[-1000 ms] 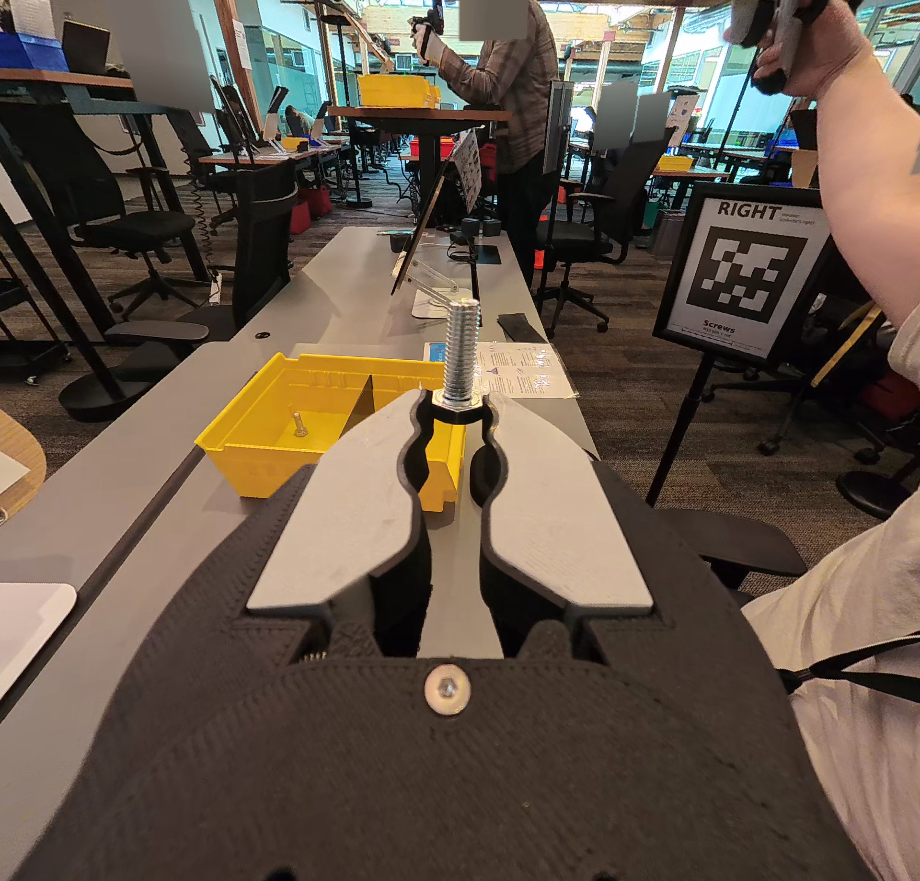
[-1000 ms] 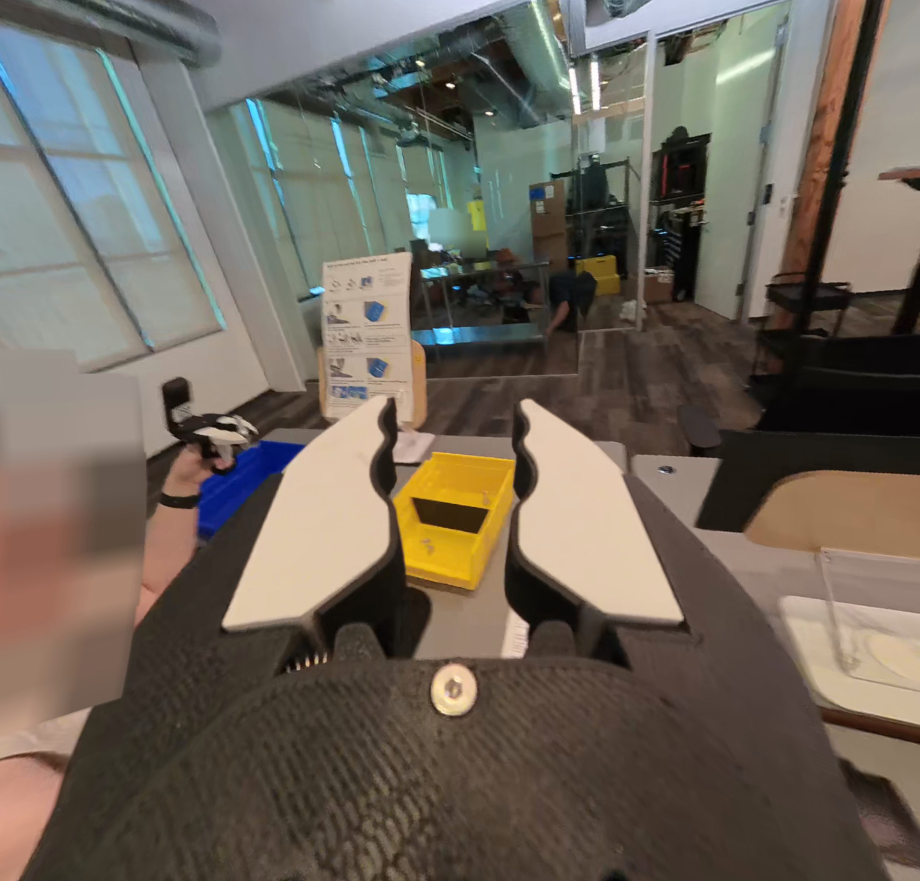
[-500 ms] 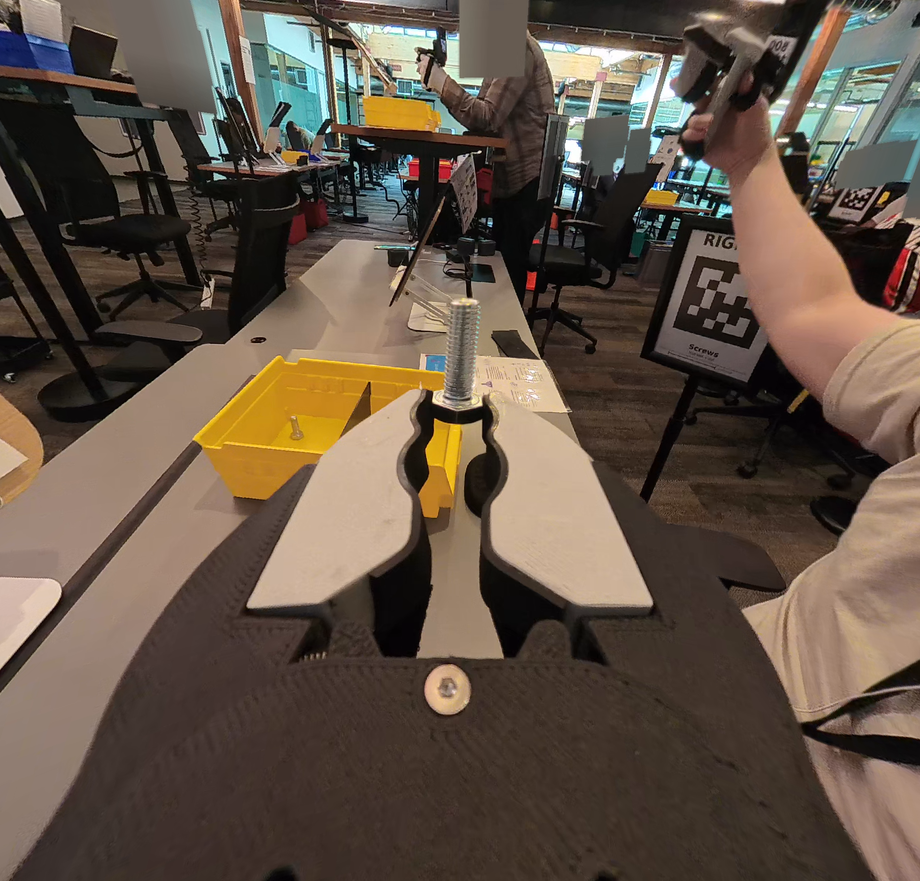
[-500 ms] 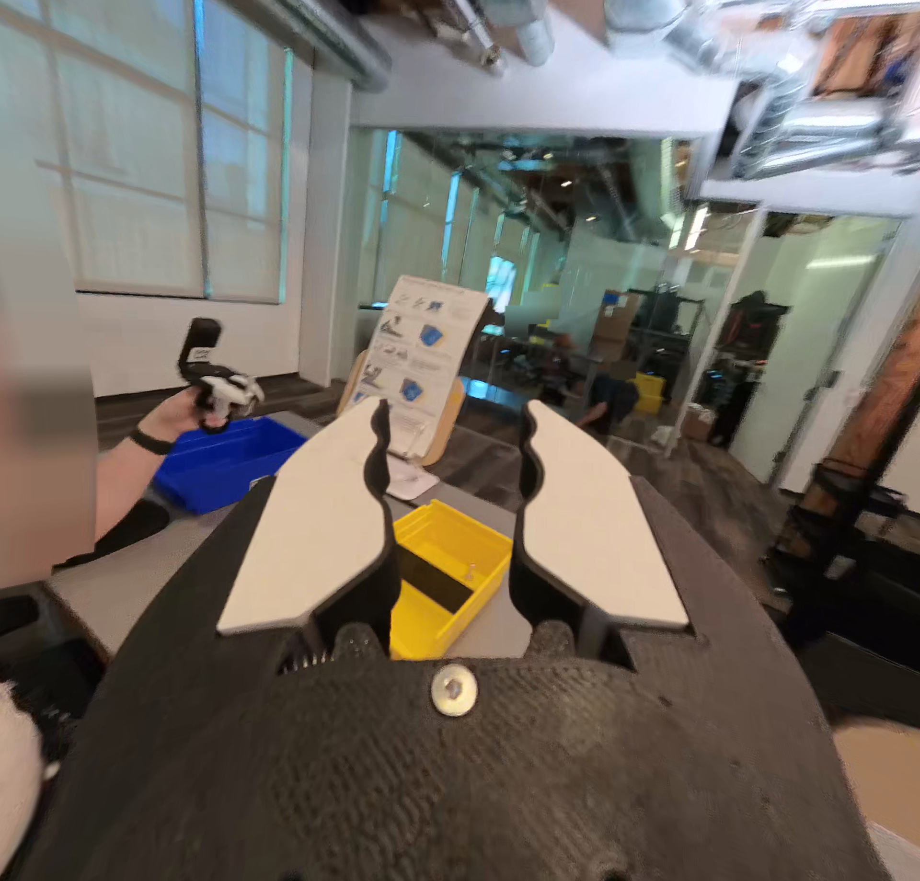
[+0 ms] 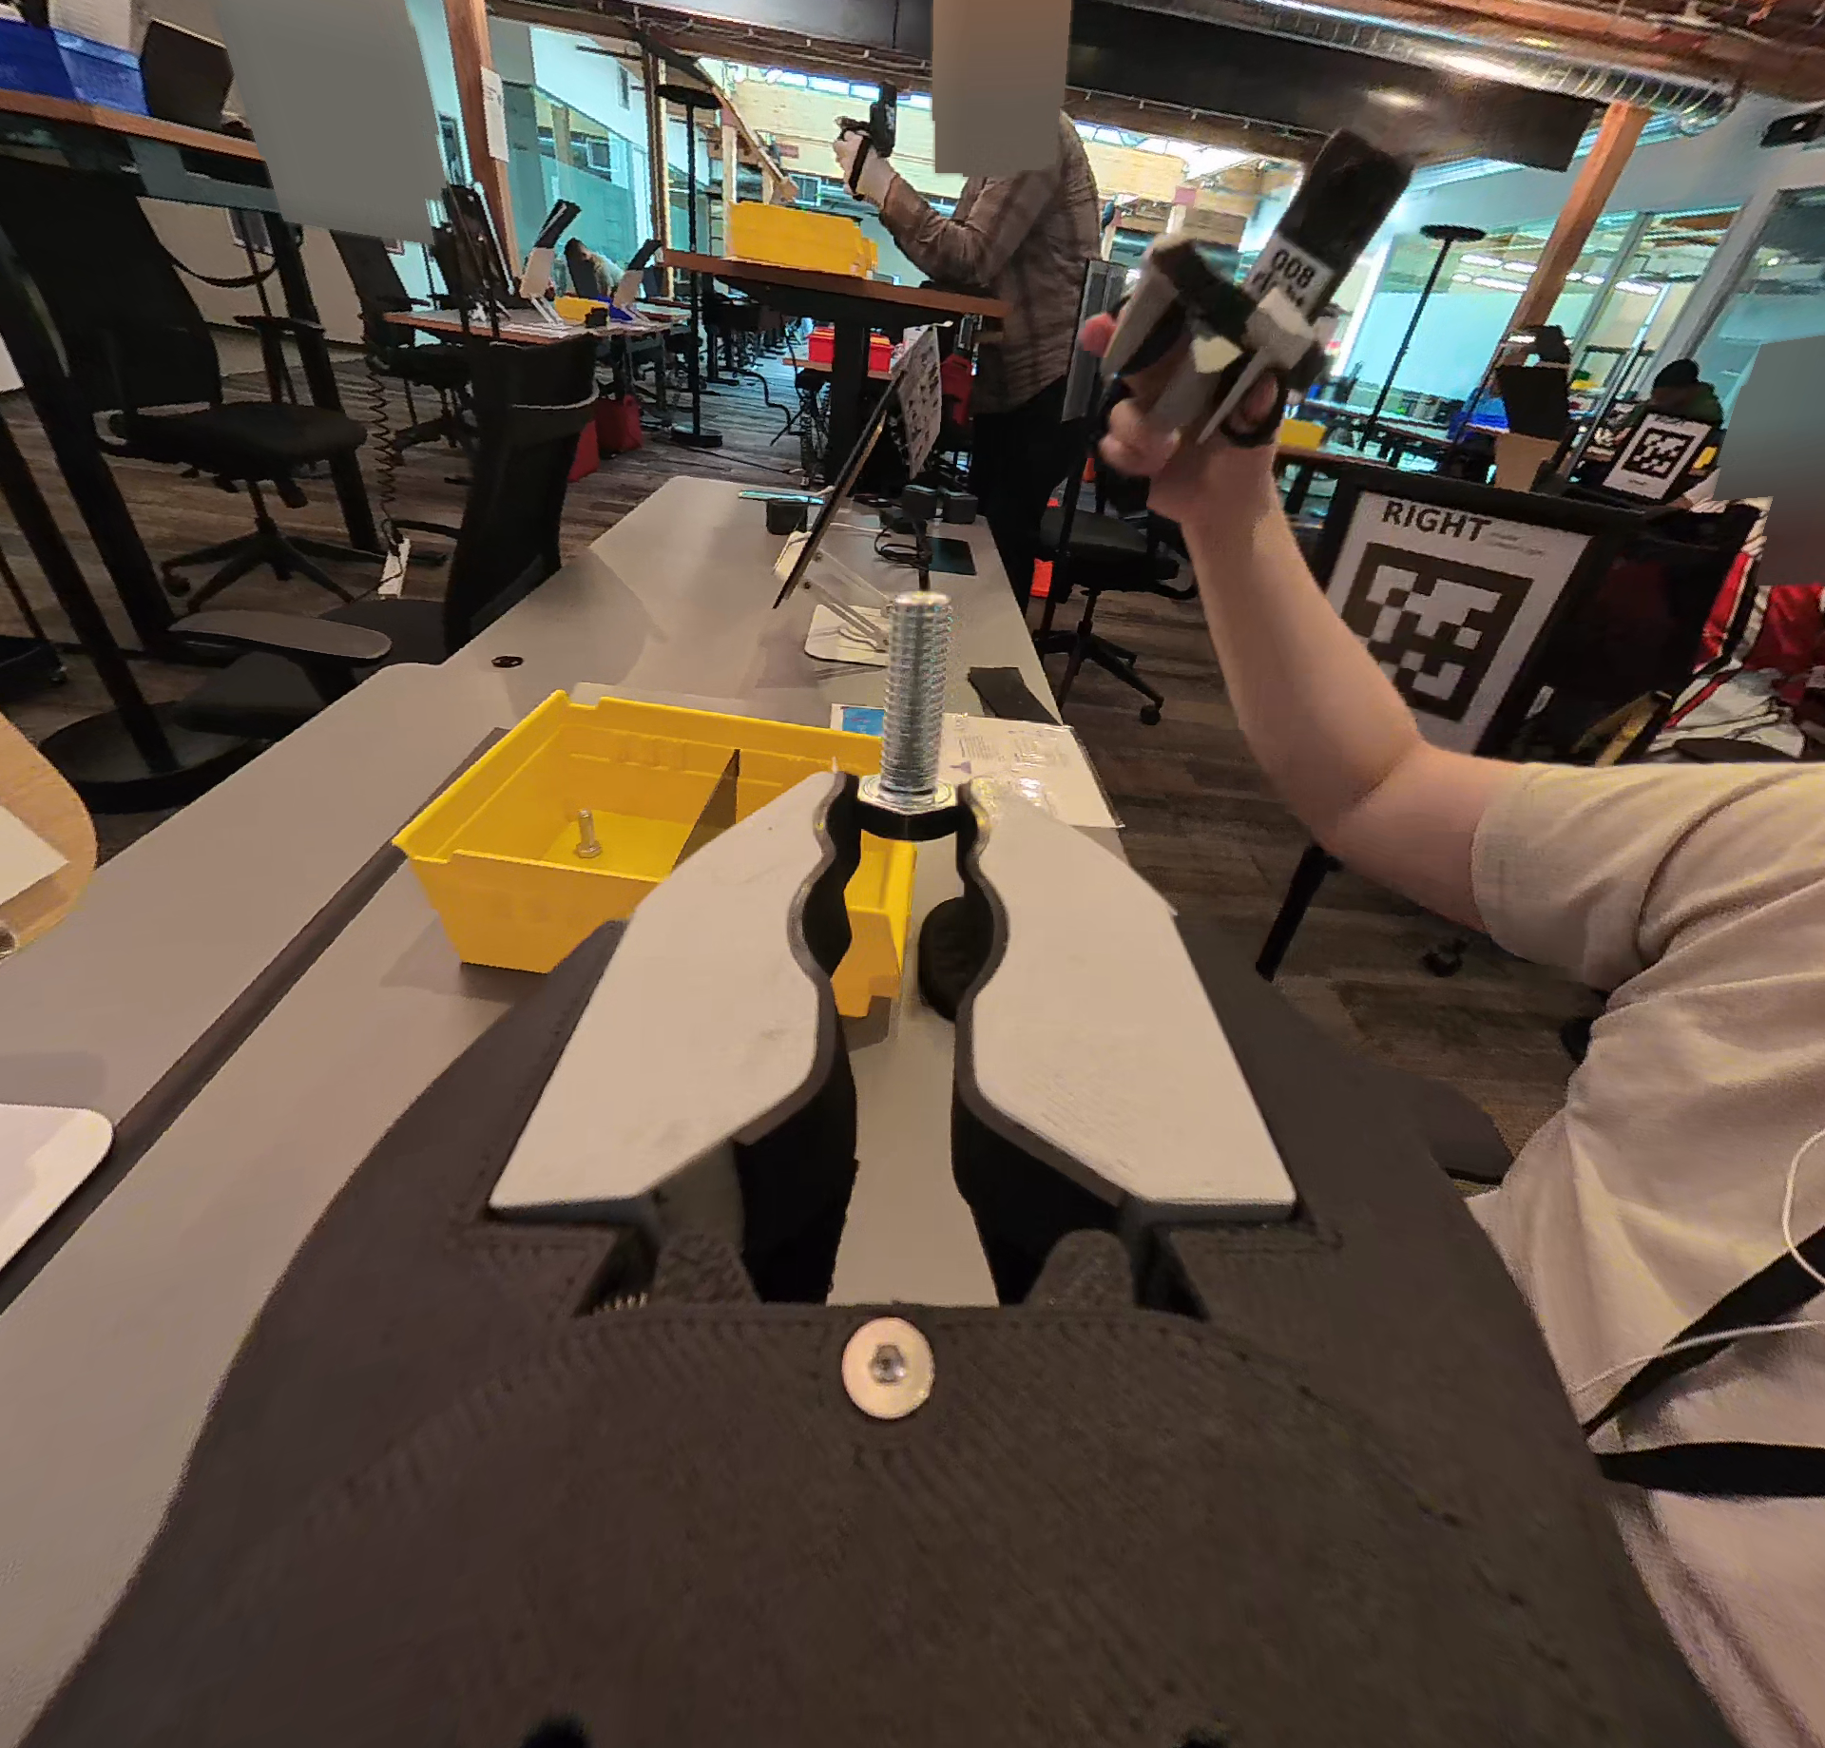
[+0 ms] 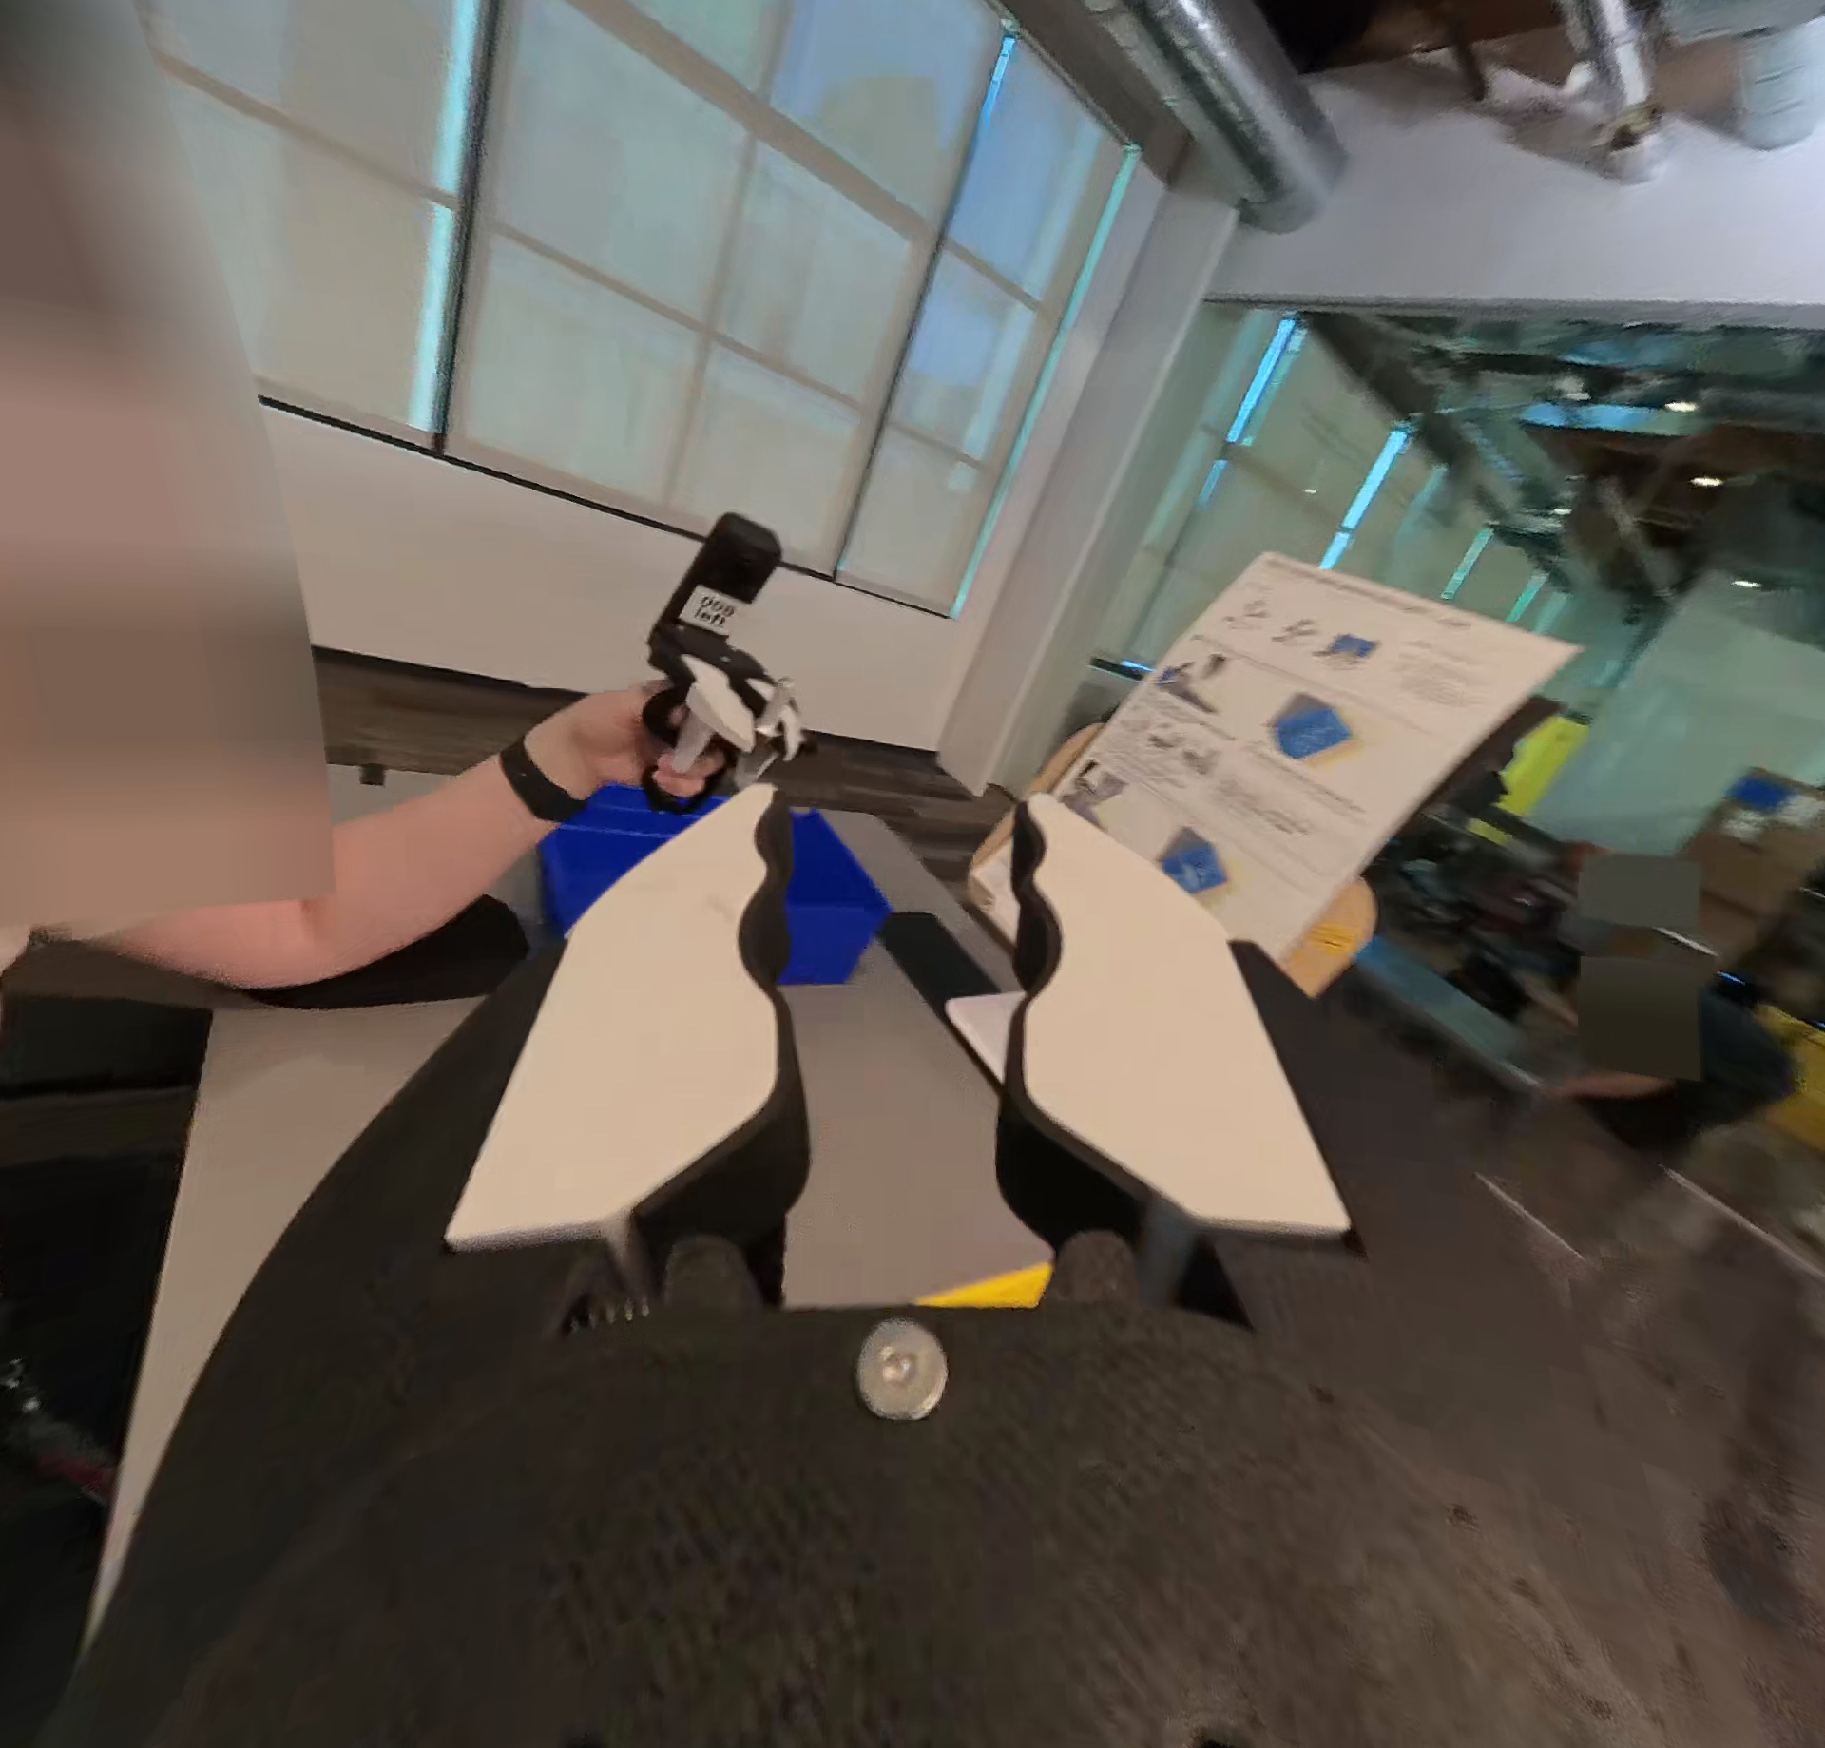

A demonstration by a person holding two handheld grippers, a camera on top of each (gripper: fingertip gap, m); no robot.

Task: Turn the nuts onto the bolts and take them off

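The bolt (image 5: 916, 703) is held upright by its head in the left gripper (image 5: 904, 817), beside the yellow bin (image 5: 553, 871); rigid, slick steel, best gripped low; the right gripper (image 6: 899, 827) is raised, spread, empty.

Framed sign (image 5: 1442, 614), off the bench's right edge: printed words above and below a black-and-white square code. White label (image 5: 1289, 274) on a raised black handle. Second label (image 6: 716, 606) on another handle. Illustrated instruction sheet (image 6: 1313, 743), propped at the bench's far end.
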